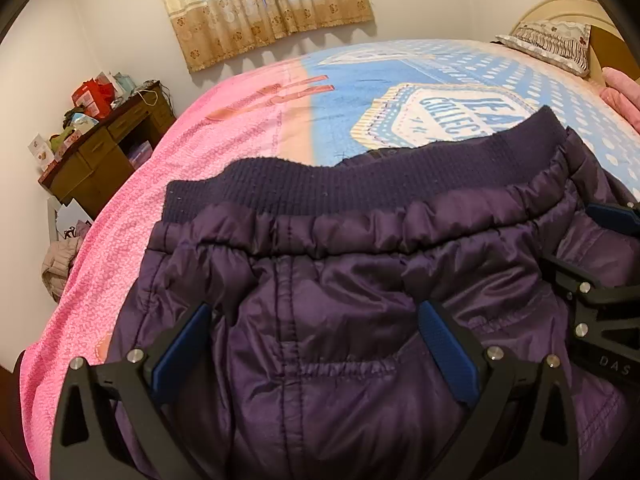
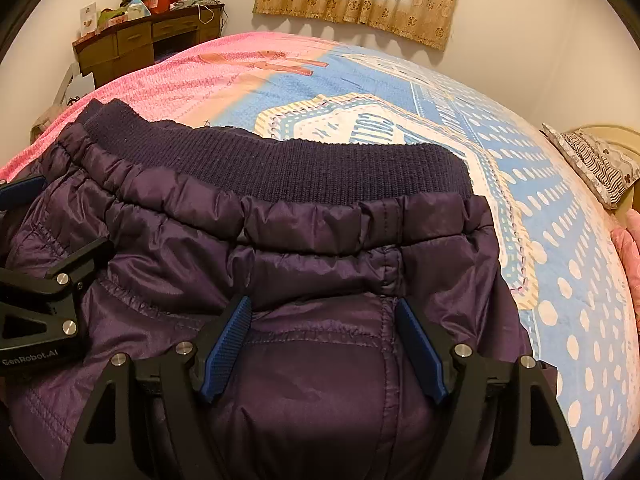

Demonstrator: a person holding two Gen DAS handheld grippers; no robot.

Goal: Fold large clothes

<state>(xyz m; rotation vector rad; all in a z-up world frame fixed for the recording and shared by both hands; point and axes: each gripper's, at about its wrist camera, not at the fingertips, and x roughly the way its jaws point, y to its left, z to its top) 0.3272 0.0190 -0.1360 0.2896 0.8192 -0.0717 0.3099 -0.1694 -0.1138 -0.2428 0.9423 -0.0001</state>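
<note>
A dark purple padded garment (image 1: 340, 280) with a ribbed navy waistband (image 1: 360, 184) lies on the bed; it also shows in the right wrist view (image 2: 280, 264), waistband (image 2: 300, 168) at the far side. My left gripper (image 1: 316, 312) is open, its blue pads resting on the fabric below the waistband, nothing pinched. My right gripper (image 2: 324, 308) is open too, pads on the fabric just below the gathered band. Each gripper appears at the other view's edge: the right one in the left wrist view (image 1: 600, 288), the left one in the right wrist view (image 2: 40, 288).
The bed has a pink and blue blanket (image 1: 208, 152) with a printed badge (image 2: 360, 128). A pillow (image 1: 556, 44) lies at the headboard. A cluttered brown desk (image 1: 100, 148) stands by the wall, with curtains (image 1: 260, 4) behind the bed.
</note>
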